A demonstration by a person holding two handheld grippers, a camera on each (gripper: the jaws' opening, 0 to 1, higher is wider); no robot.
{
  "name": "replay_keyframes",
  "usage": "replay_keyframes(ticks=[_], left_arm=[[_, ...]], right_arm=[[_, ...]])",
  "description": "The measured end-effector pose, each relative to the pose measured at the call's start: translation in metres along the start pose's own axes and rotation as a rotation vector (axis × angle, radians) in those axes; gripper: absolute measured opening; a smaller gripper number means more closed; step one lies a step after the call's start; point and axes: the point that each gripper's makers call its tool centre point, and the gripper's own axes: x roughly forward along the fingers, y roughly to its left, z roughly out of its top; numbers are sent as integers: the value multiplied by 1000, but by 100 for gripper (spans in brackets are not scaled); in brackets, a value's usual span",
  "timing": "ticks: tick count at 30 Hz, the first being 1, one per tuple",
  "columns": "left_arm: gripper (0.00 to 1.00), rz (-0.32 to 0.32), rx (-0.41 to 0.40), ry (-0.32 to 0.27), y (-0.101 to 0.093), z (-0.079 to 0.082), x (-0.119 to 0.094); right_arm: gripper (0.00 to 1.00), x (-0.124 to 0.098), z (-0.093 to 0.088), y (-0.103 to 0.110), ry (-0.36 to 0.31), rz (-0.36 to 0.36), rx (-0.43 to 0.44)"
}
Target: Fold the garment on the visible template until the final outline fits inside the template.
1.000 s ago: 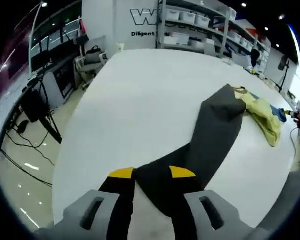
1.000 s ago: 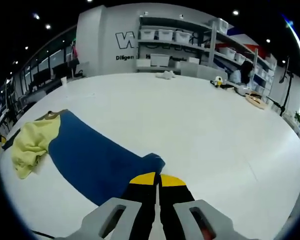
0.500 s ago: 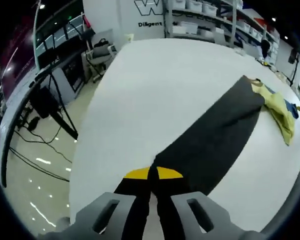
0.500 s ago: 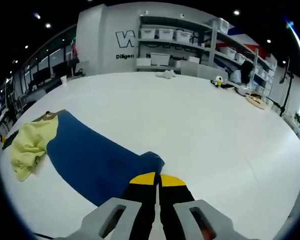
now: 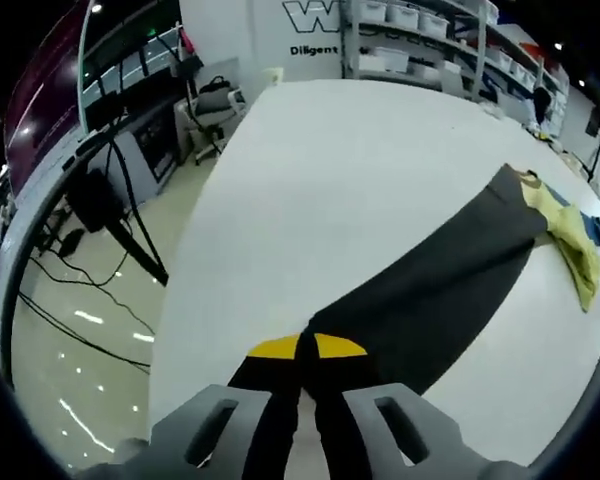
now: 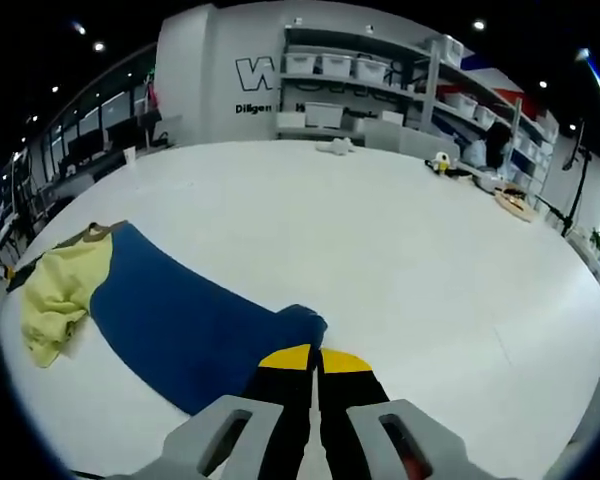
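You have one white surface [image 6: 400,250], one garment with two sleeves, a dark grey sleeve [image 5: 435,295] and a blue sleeve [image 6: 180,320], and one yellow body [image 6: 60,295]. You hold two tools, left tool [image 5: 307,347] and right tool [image 6: 314,357], each clamped on one sleeve end.

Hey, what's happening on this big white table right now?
A person is working cloth with two hand-held claws. The left claw is shut on the near end of a dark grey garment stretched flat across the white table. The right claw is shut on the near corner of a blue cloth. A crumpled yellow garment lies at the far end of both pieces. No fold has been made yet.
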Motion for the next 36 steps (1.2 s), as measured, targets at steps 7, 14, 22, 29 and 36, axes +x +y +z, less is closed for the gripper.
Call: replay_keyframes(ticks=[7,14,22,29,36], left_arm=[[12,35,62,-72,-3,19,-14],[15,-20,126,-165,-41,50,-25],[17,-106,165,-177,-82,54,-21],[25,-155,171,-155,-97,42,-17],[26,-173,159,-131,-102,29,-12]], right_arm=[[0,-6,-5,-7,22,-25,20],[3,-15,18,-2,-71,-15,32],[14,3,9,42,-48,94,-18],[21,13,-8,67,-4,150,-67],[4,13,-30,62,64,125,-132]])
